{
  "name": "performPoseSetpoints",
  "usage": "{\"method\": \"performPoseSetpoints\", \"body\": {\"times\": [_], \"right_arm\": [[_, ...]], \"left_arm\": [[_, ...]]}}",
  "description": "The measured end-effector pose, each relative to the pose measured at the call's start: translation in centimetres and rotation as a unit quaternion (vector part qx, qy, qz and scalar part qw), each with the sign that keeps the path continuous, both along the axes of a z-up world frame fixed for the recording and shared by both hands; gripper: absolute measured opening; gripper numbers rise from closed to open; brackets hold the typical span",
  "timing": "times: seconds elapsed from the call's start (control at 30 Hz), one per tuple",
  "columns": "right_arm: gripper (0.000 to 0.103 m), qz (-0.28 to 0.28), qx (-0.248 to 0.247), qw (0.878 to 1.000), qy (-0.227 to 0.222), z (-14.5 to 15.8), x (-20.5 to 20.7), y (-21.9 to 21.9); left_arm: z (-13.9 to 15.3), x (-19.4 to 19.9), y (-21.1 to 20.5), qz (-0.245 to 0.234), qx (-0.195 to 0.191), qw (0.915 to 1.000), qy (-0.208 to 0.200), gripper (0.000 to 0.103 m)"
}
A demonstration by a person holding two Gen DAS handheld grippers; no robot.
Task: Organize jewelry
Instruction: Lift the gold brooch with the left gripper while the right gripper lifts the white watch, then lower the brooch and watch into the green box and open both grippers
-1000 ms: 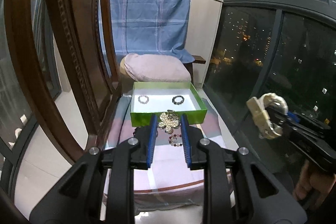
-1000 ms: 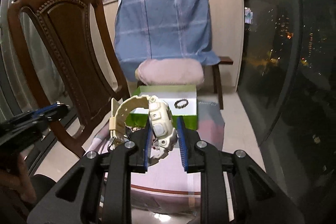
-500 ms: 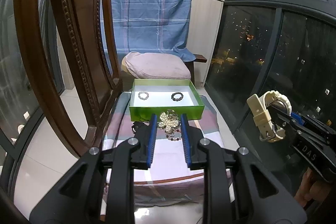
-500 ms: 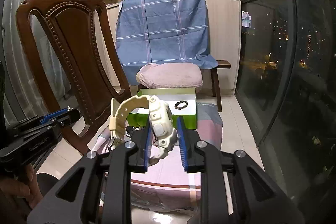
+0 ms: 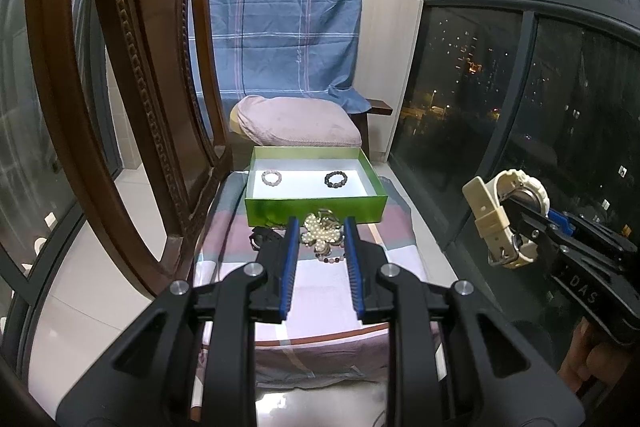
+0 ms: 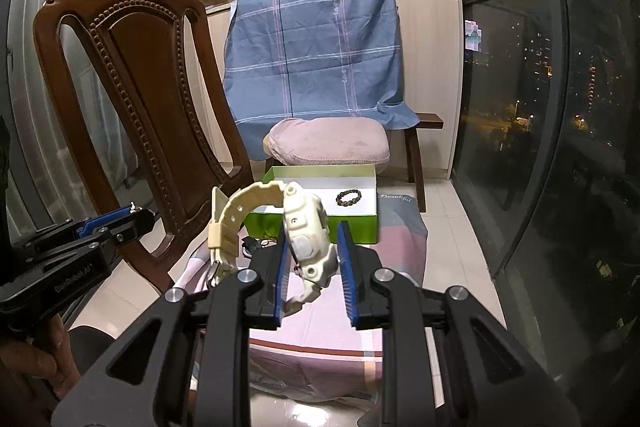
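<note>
A green box (image 5: 316, 209) with a white floor stands on a striped cloth and holds a pale bead bracelet (image 5: 272, 177) and a dark bead bracelet (image 5: 335, 179). A pearl flower brooch (image 5: 322, 234) and a beaded piece lie on the cloth before the box. My left gripper (image 5: 319, 227) is open and empty, held above and short of the brooch. My right gripper (image 6: 311, 233) is shut on a cream watch (image 6: 306, 227), held up in the air well short of the box (image 6: 320, 223). The watch also shows at the right of the left wrist view (image 5: 505, 217).
A carved wooden chair (image 5: 132, 87) stands close on the left. A pink cushion (image 5: 296, 125) and a blue checked cloth (image 5: 280, 39) sit behind the box. Dark window glass (image 5: 520, 107) runs along the right. A small black item (image 5: 262, 239) lies left of the brooch.
Both grippers have pulled back and up from the box, so the cloth and box look smaller. The watch stays in the right gripper.
</note>
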State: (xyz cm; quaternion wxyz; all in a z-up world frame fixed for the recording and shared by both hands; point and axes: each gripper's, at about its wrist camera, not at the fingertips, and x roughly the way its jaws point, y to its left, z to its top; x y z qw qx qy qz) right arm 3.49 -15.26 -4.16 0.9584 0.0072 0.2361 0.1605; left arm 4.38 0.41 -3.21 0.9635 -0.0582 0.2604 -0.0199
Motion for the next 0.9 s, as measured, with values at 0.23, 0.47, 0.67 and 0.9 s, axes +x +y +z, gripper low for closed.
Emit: {"method": "performPoseSetpoints", "body": {"times": [0.23, 0.47, 0.67, 0.9], "right_arm": [[0.023, 0.002, -0.002, 1.000, 0.011, -0.6, 1.1, 0.3], [0.023, 0.008, -0.013, 1.000, 0.001, 0.1, 3.7, 0.9], [0.023, 0.013, -0.027, 0.998, -0.047, 5.0, 10.5, 1.8], [0.023, 0.029, -0.028, 0.999, 0.008, 4.6, 24.6, 5.2]], "left_arm": [[-0.6, 0.9, 0.0, 0.000, 0.002, 0.9999, 0.011, 0.022], [0.3, 3.8, 0.3, -0.016, -0.002, 0.9997, 0.016, 0.022], [5.5, 11.3, 1.4, -0.026, -0.009, 0.9996, -0.011, 0.023], [5.2, 25.8, 1.8, -0.032, -0.014, 0.9983, 0.047, 0.023]]}}
